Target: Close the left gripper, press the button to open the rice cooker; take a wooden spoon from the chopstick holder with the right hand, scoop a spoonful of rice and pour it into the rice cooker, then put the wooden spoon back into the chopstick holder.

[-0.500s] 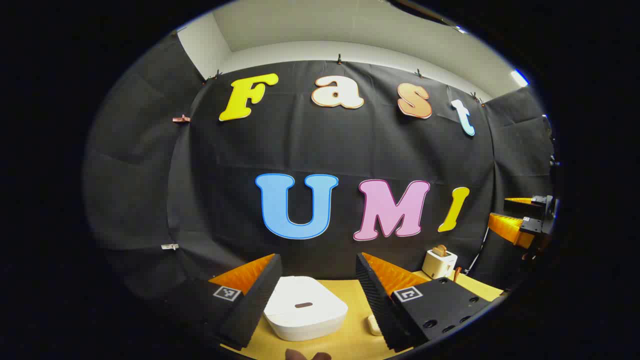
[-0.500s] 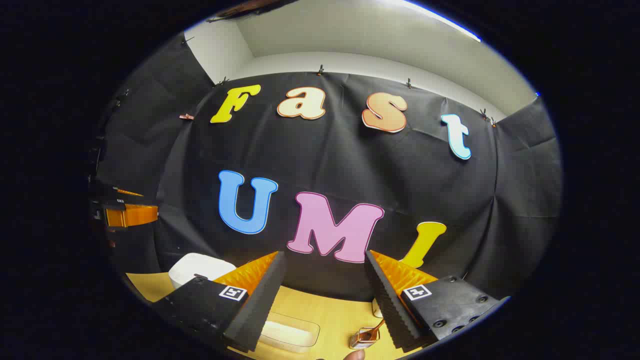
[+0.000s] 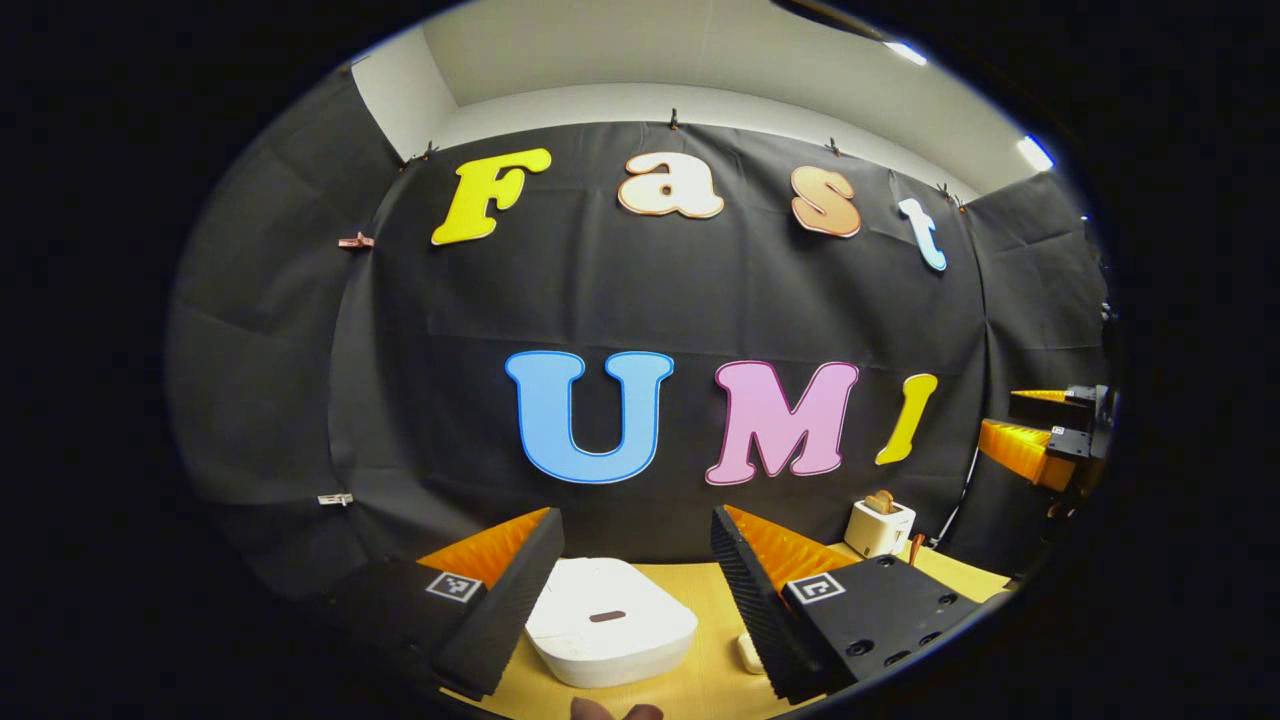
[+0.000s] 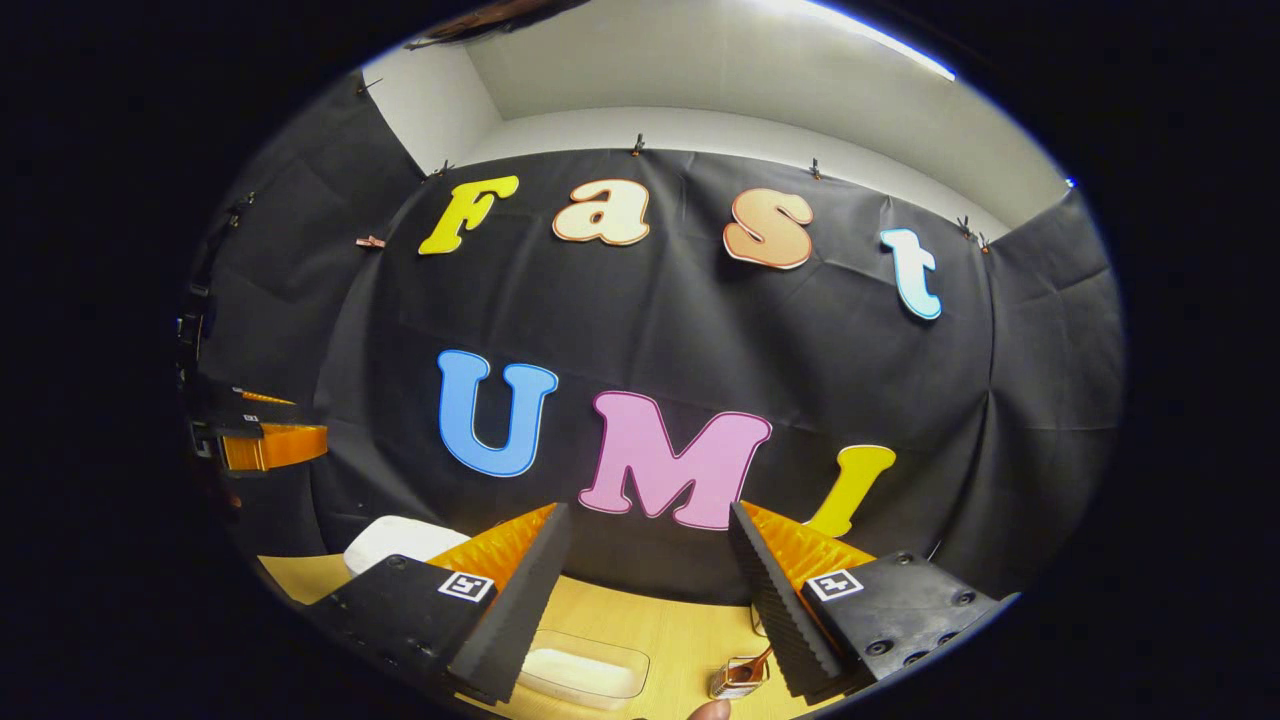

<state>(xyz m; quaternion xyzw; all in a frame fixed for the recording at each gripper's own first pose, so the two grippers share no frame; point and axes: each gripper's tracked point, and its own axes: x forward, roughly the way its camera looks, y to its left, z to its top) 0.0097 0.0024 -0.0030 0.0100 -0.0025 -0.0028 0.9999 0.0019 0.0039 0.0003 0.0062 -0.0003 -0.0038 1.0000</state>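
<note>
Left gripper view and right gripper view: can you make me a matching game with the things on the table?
Things:
1. rice cooker
2. toaster
3. clear box

States:
a. something brown, like bread, sticks out of the top
b. something white, like rice, lies inside
c. lid shut

Pairs: 1-c, 2-a, 3-b

Left tongs and right tongs gape, holding nothing.
</note>
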